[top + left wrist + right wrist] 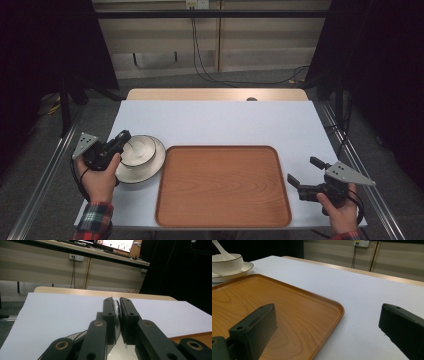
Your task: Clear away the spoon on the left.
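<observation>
Wooden tray [223, 186] flat on the bench [215, 120], bare inside, taken here as the landmark. Just left of the tray's far left corner: white plate [150, 167] with a dark rim, touching or nearly touching the tray edge. On the plate, a white bowl [140, 150], also dark-rimmed. In the bowl, a white spoon [219, 249], handle rising up and out over the rim, as seen in the right gripper view. Contents of the bowl beyond the spoon impossible to tell.

Left gripper [122, 137] left of the tray, reaching over the bowl's near left rim. Fingers [109, 315] narrow, clamped on a thin white edge [116, 308] between them in the left gripper view; bowl rim or spoon handle, impossible to tell which.

Right gripper [306, 172] just right of the tray's near right corner, low over the bench, pointed toward the tray. Fingers [254, 327] spread wide, nothing between them but bench and tray edge.
</observation>
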